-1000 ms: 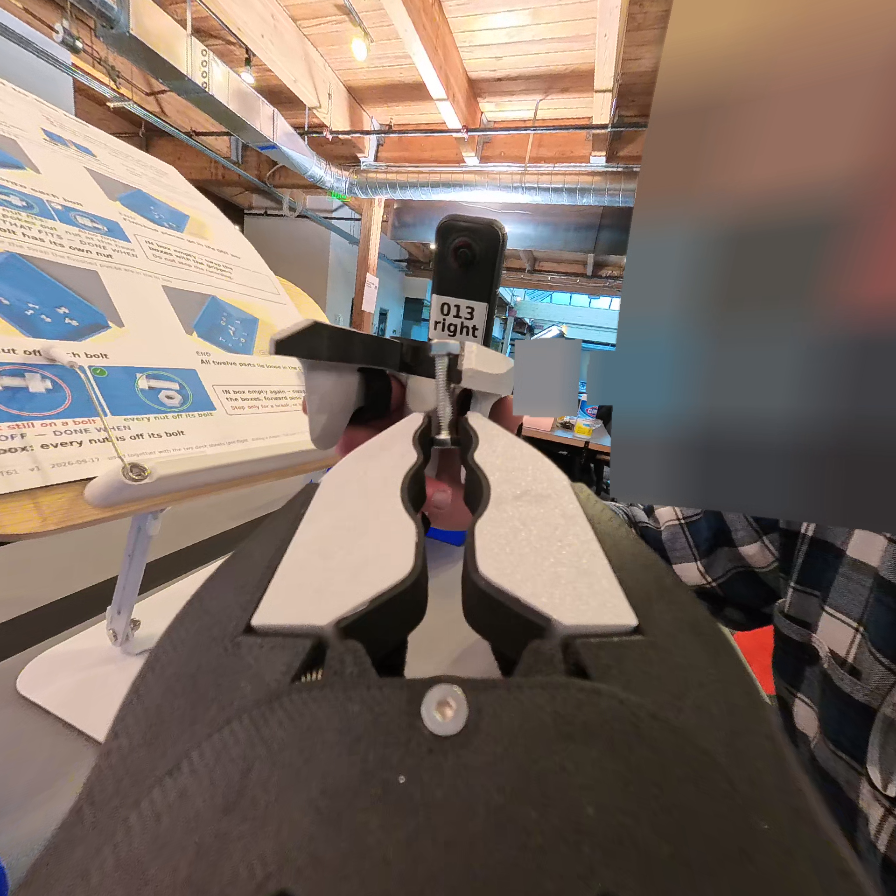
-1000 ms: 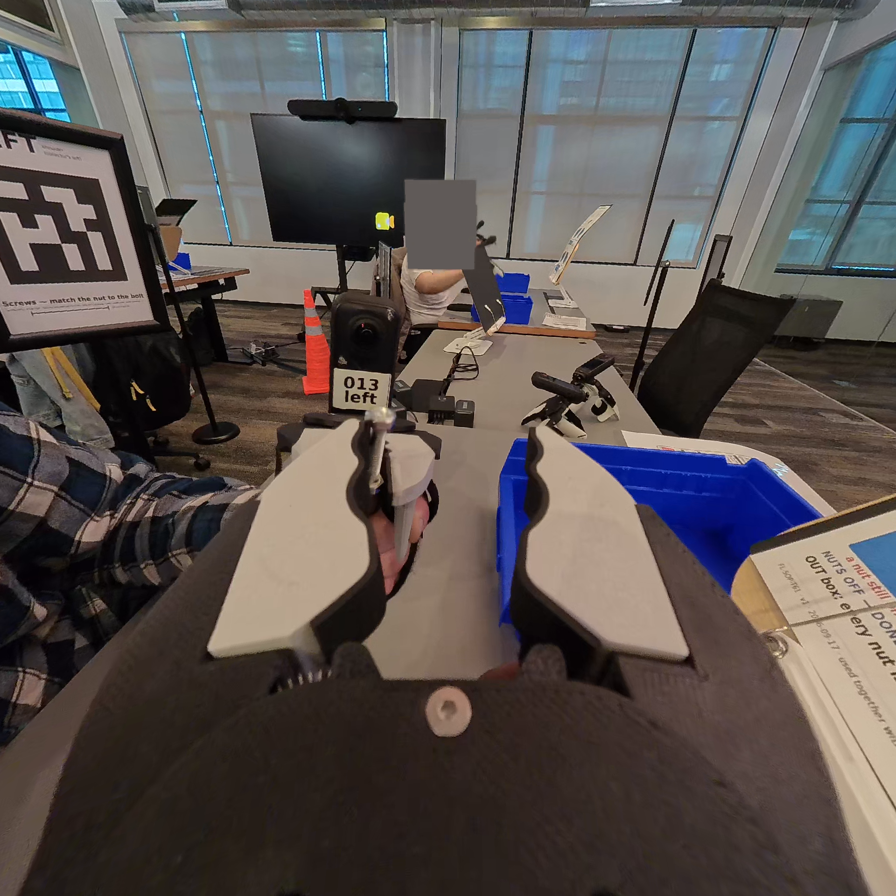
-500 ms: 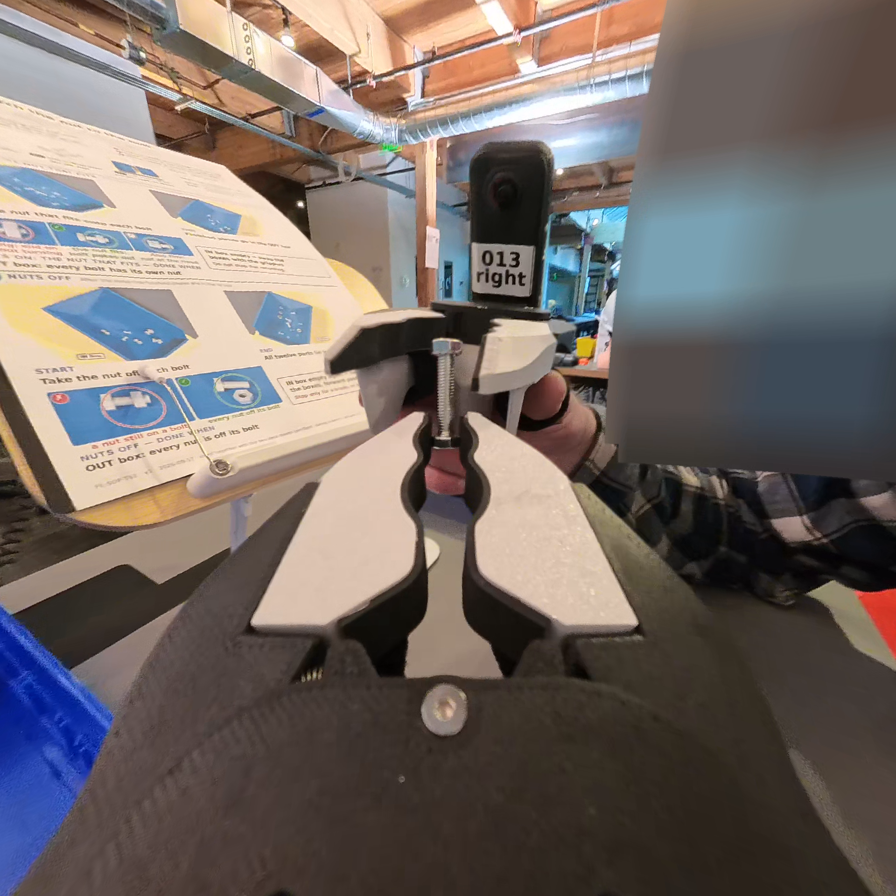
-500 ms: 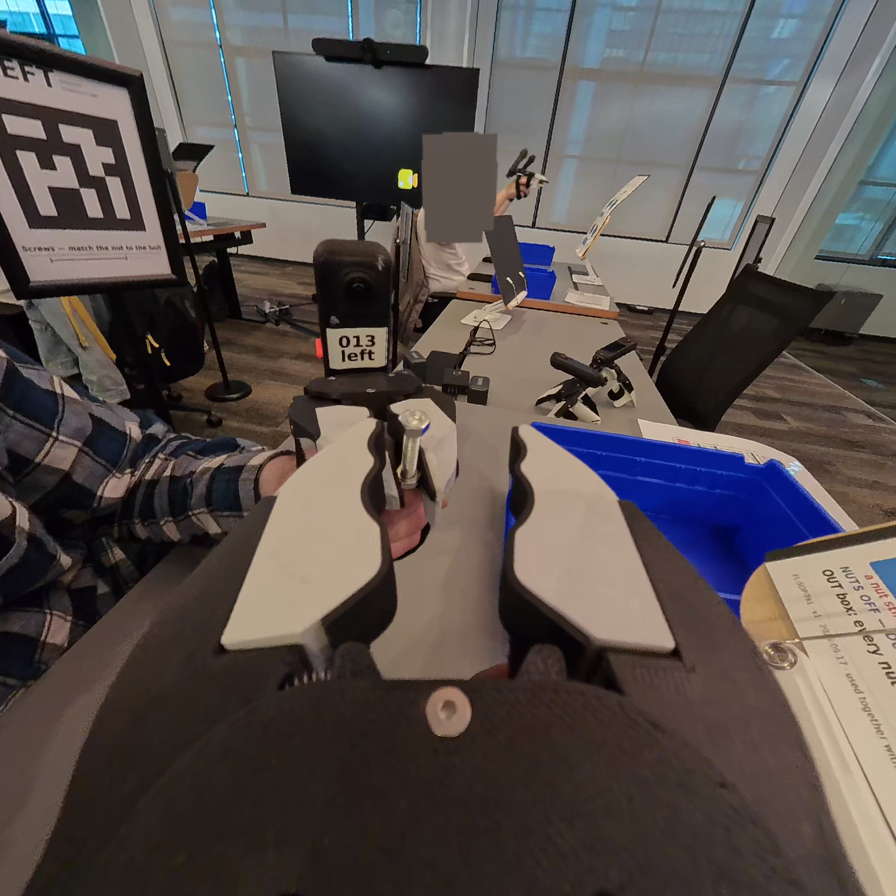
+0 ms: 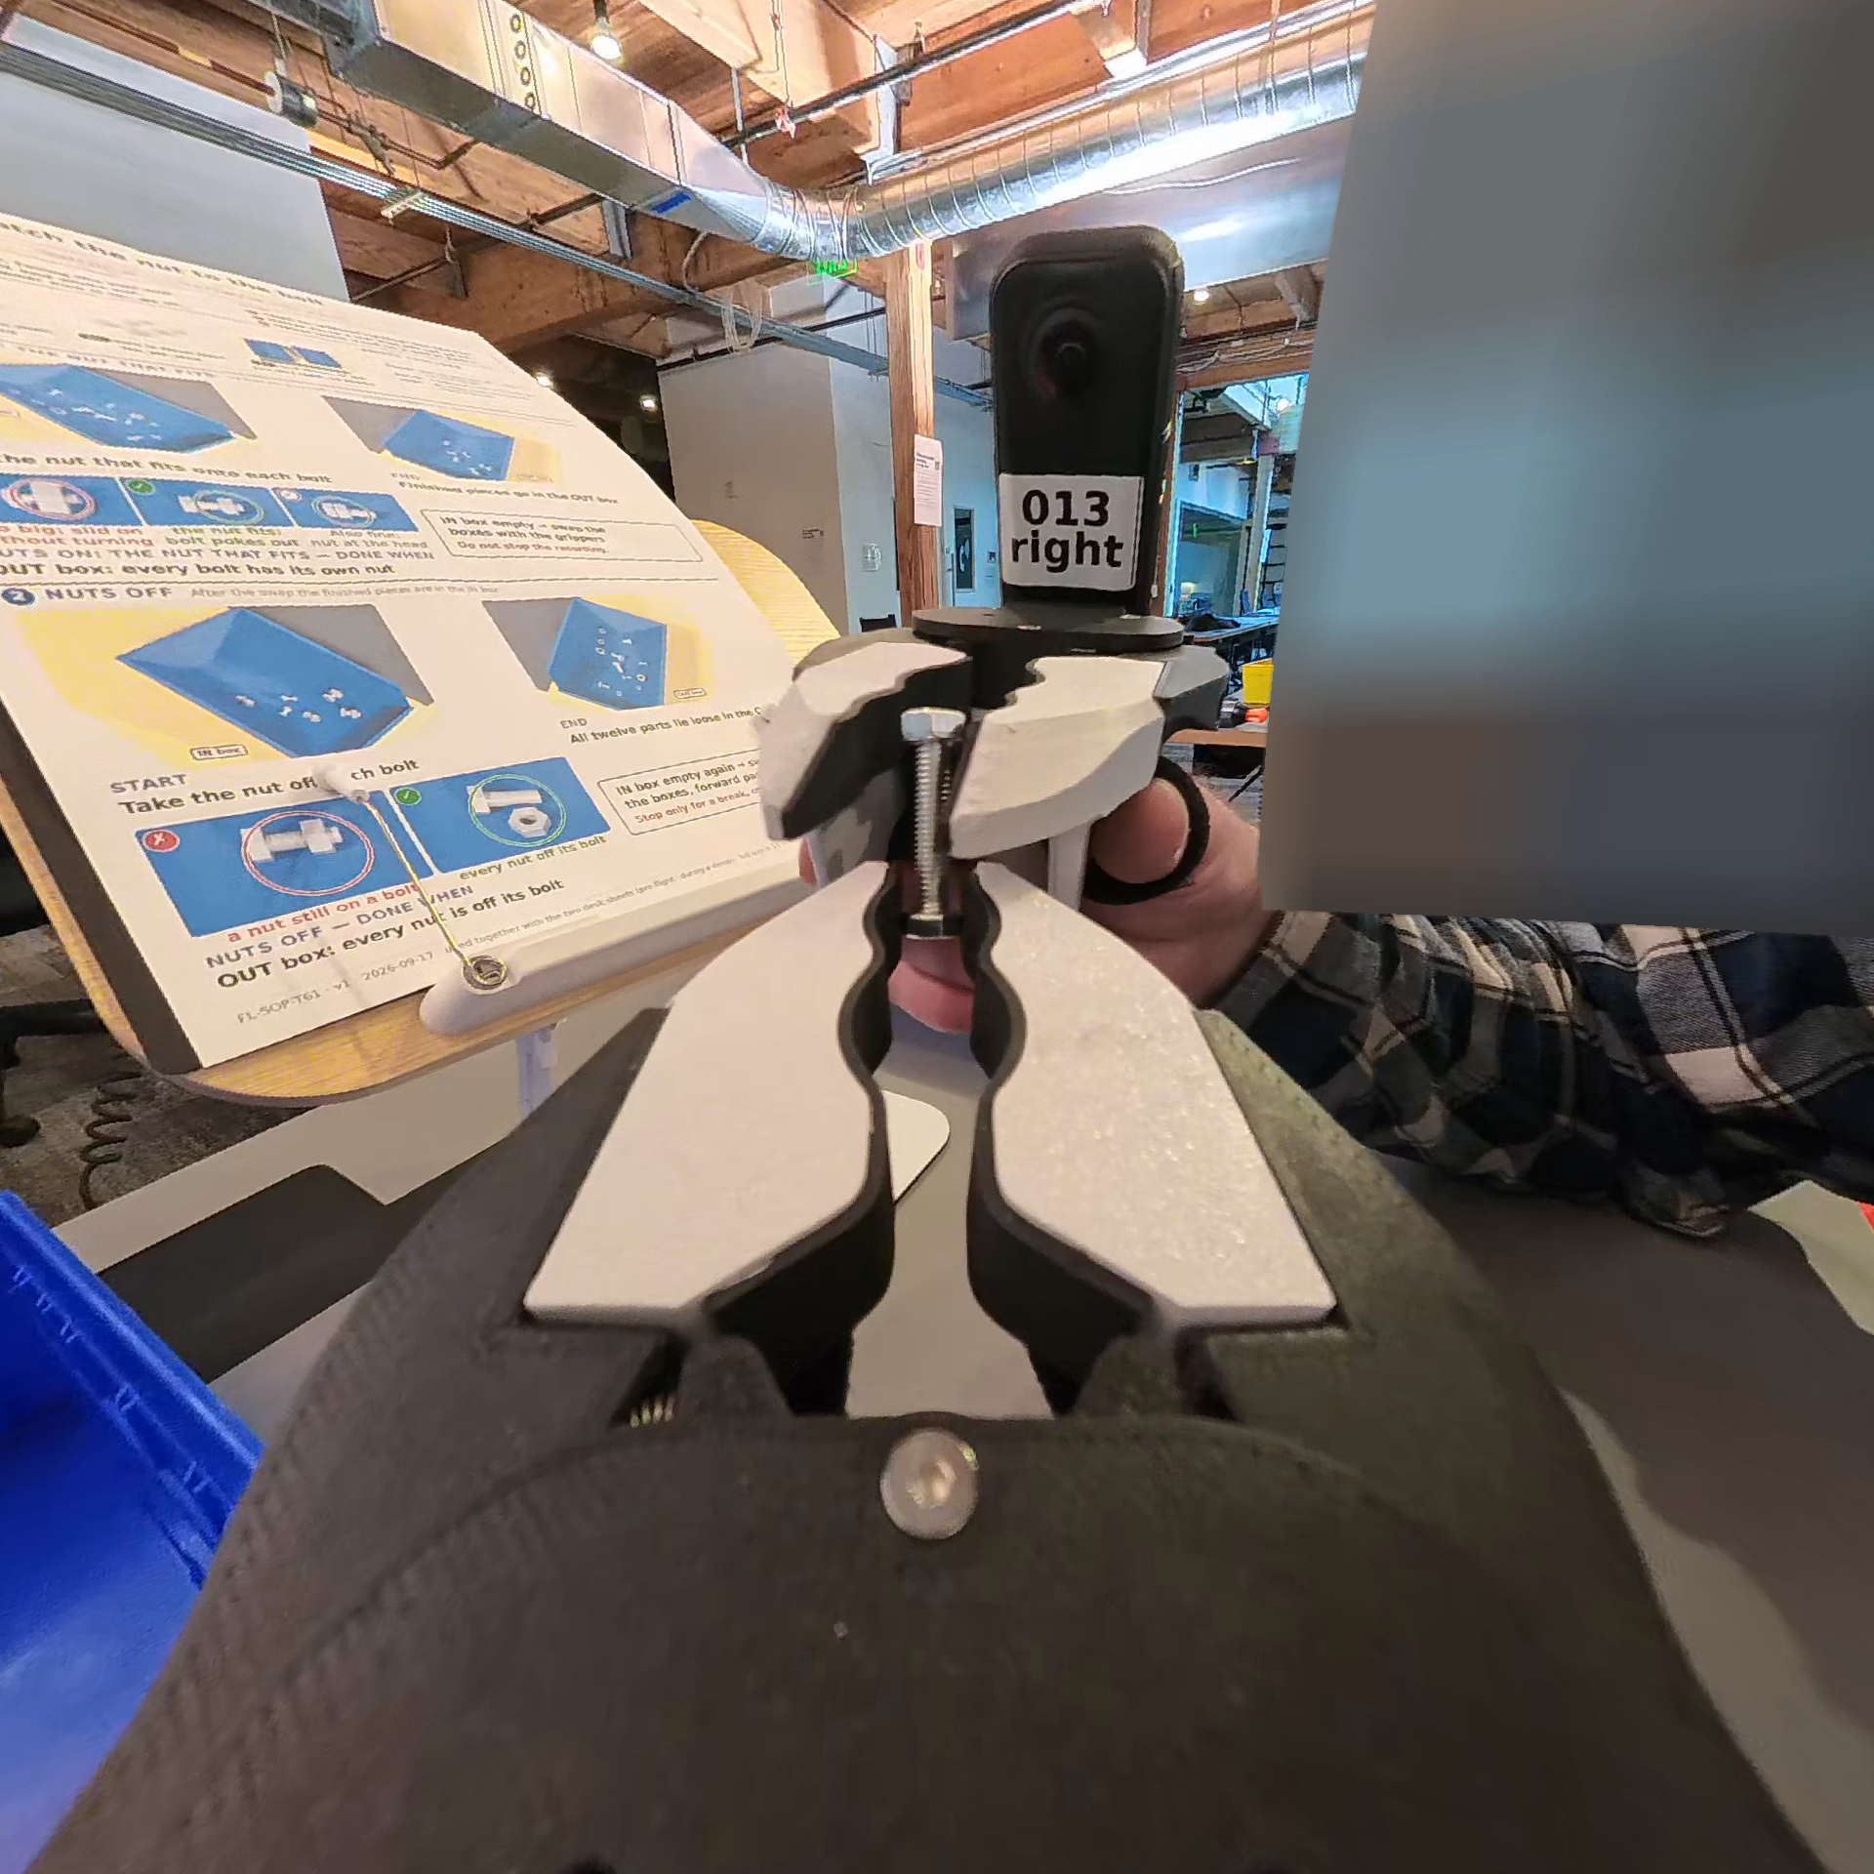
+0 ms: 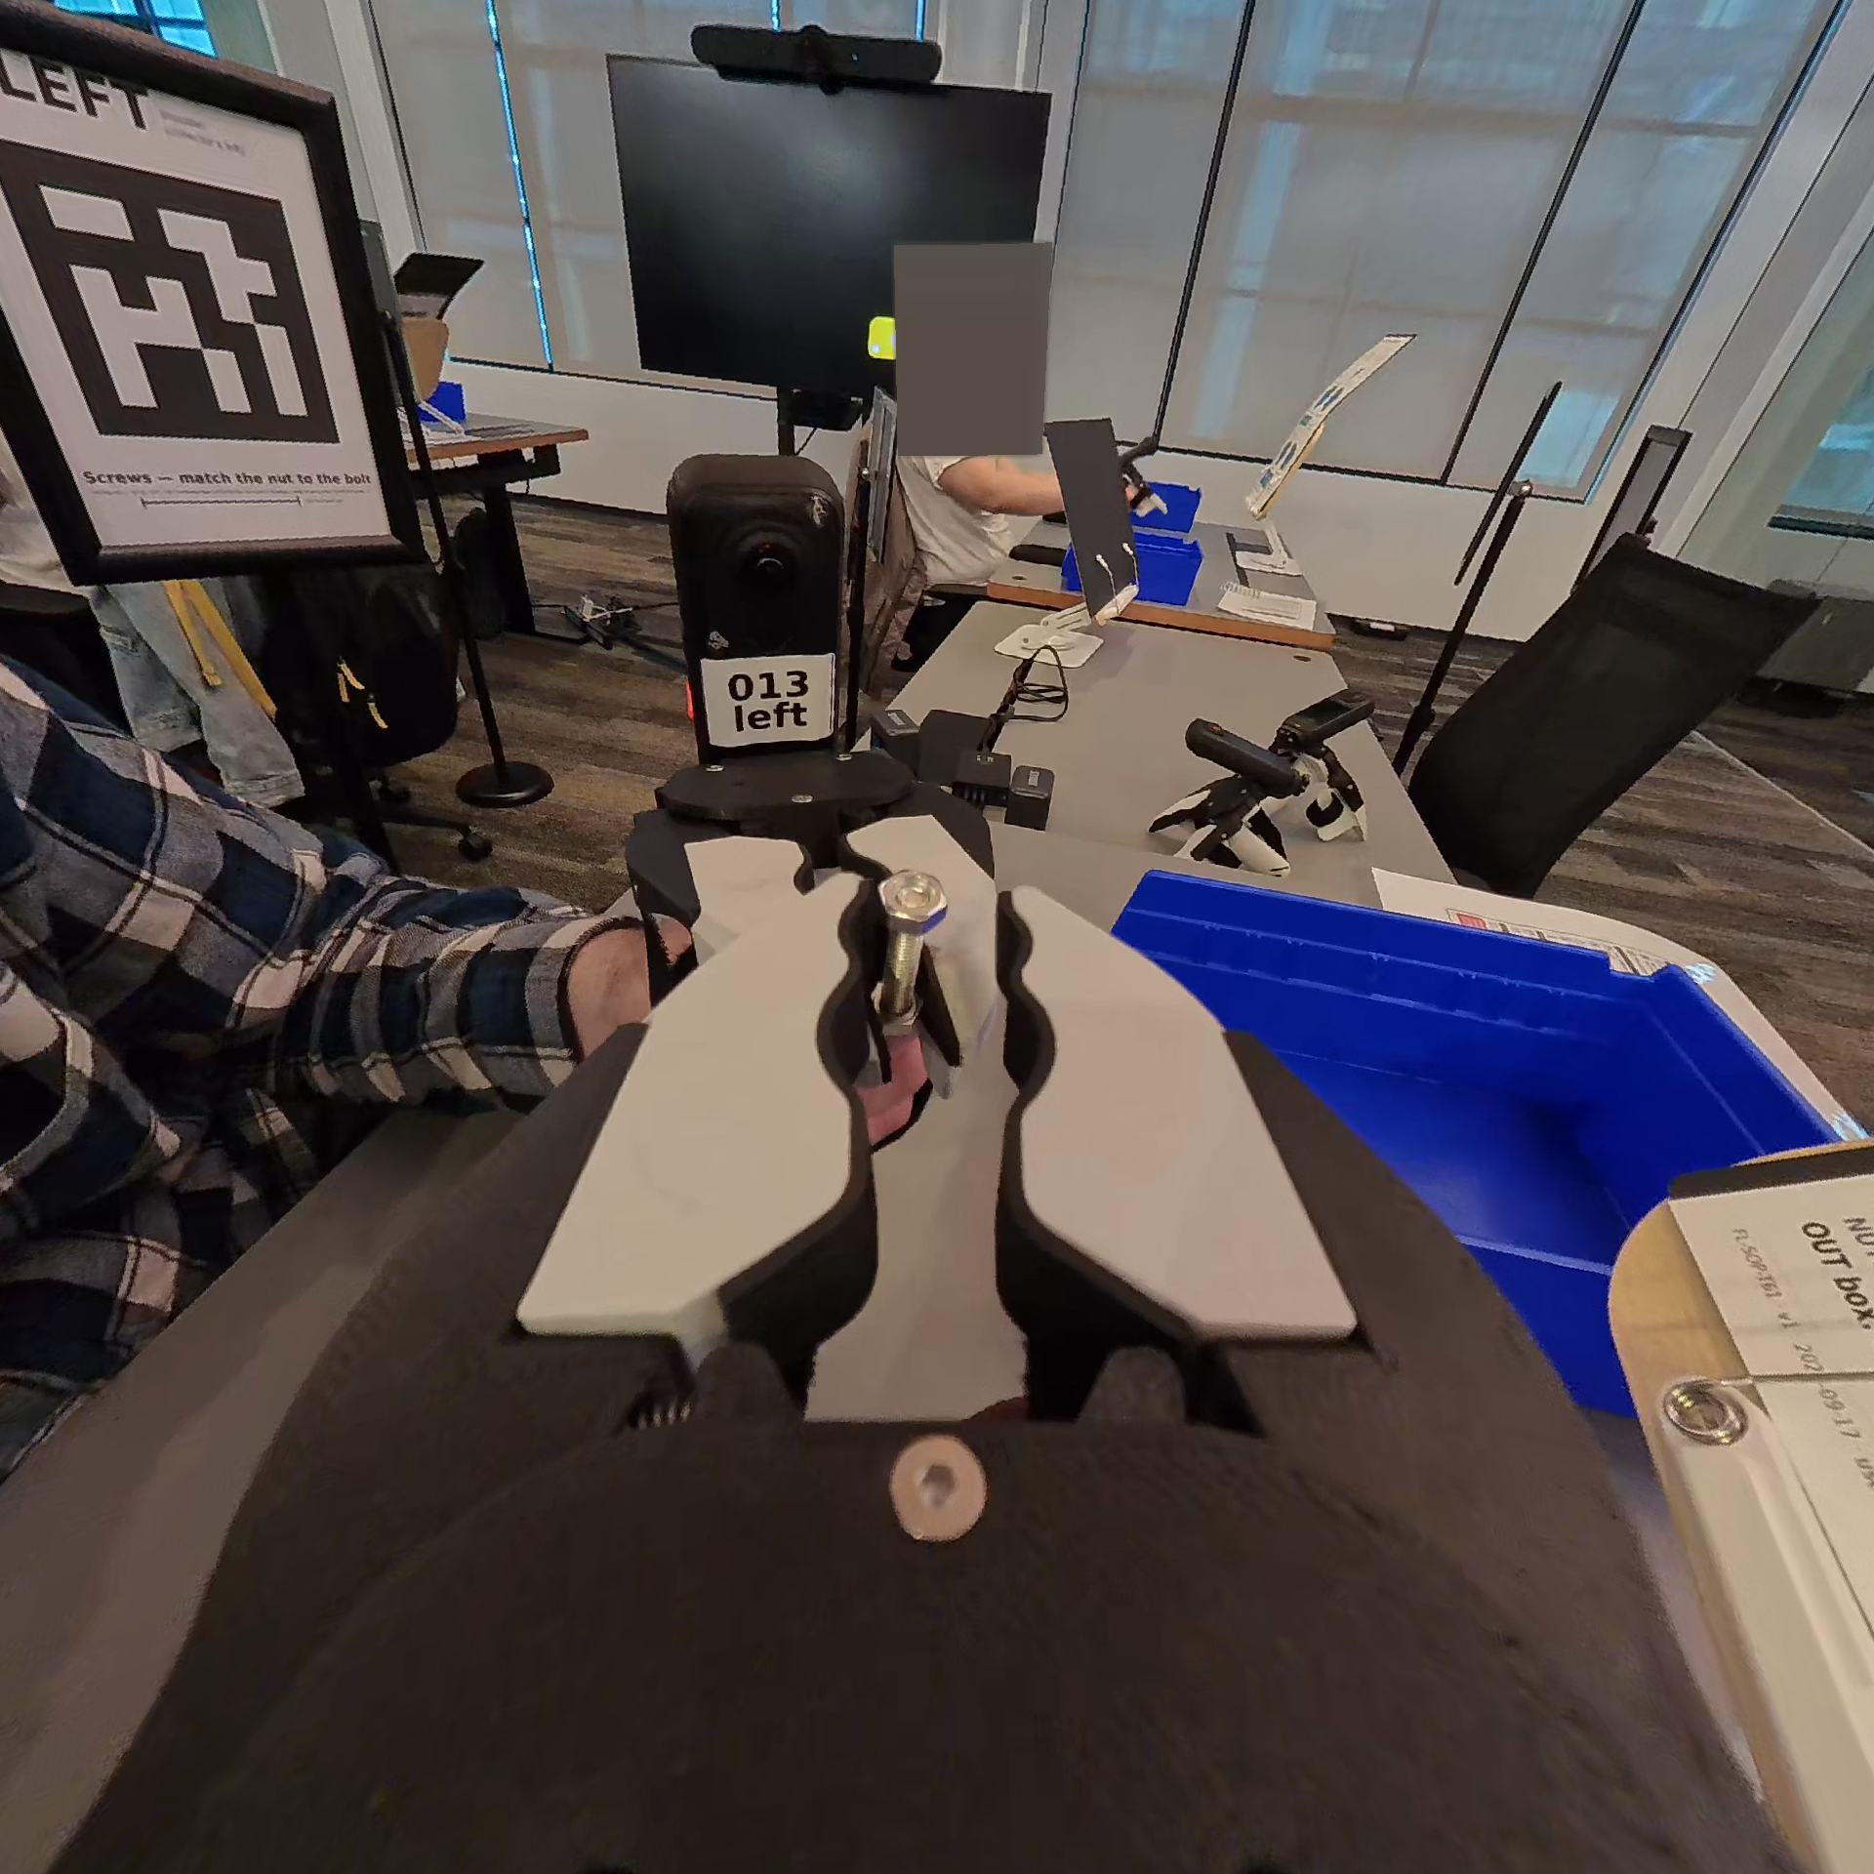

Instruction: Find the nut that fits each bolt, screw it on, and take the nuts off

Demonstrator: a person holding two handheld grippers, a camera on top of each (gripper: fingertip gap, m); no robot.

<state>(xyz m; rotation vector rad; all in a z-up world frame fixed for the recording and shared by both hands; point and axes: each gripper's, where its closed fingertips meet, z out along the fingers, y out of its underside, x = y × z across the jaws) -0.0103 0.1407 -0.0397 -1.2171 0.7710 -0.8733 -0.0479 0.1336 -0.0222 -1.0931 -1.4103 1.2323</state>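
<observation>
My left claw [image 5: 933,918] is pinching the nut [image 5: 930,925] at the lower end of a small silver bolt [image 5: 928,811], which stands upright with its hex head [image 6: 913,897] on top, held in the air above the tabletop [image 6: 1136,710] and just left of the blue bin [image 6: 1420,1065]. My right claw [image 6: 928,938] is half closed around the bolt's upper part; its left finger [image 6: 771,1014] lies near the shank, but I cannot tell whether either pad actually presses on it, so I count that claw as not yet gripping. I judge the bolt to be light, rigid steel, and slick: the threads give some bite, the smooth flats less. The best hold, to my mind, is on the hex head's flats, seated in a notch of the fingers, well clear of the nut so it can turn freely. Squeezing the threaded shank risks the bolt spinning or tipping. A dropped nut would roll, so I would keep the work near the bin.
</observation>
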